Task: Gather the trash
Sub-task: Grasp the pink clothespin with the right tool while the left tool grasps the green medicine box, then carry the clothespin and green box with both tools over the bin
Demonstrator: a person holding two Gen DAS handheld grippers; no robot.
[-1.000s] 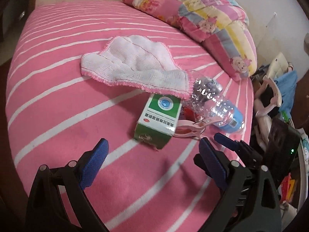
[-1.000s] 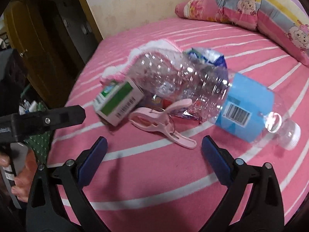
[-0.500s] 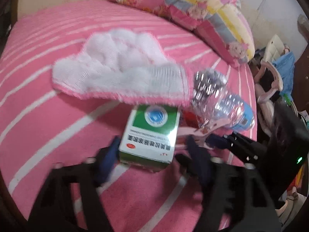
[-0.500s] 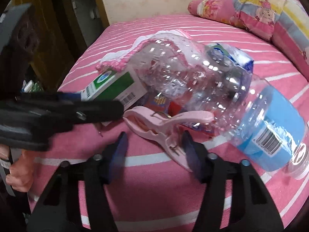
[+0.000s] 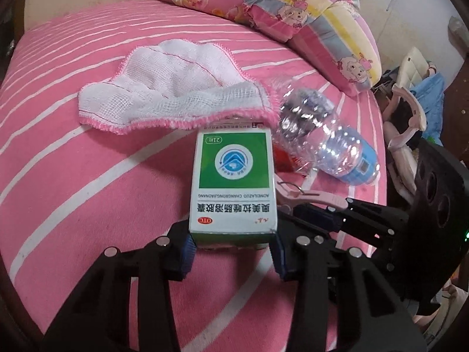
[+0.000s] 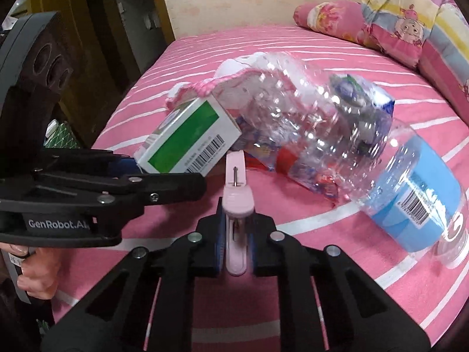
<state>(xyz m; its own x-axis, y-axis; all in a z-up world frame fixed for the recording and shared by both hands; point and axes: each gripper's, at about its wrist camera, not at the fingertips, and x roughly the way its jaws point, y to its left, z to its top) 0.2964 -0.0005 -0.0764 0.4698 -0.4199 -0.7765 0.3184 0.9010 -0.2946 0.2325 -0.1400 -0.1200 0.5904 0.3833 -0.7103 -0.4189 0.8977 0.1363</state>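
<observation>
Right now, on the pink bedspread with white stripes:
Left gripper: your jaws are closing on the green-and-white cardboard medicine box; both blue pads already touch its near end.
Box position: its far end sits just under the edge of the white gauze cloth with pink trim.
Right gripper: you have it clamped on the pale pink plastic clothes peg, which stands on edge between the pads.
Bottle: the crumpled clear plastic bottle with a blue label lies on its side right of the box, cap toward your right.
Wrapper: a red snack wrapper lies beneath the bottle.
Bedding: a folded cartoon quilt lies at the far end of the bed.
</observation>
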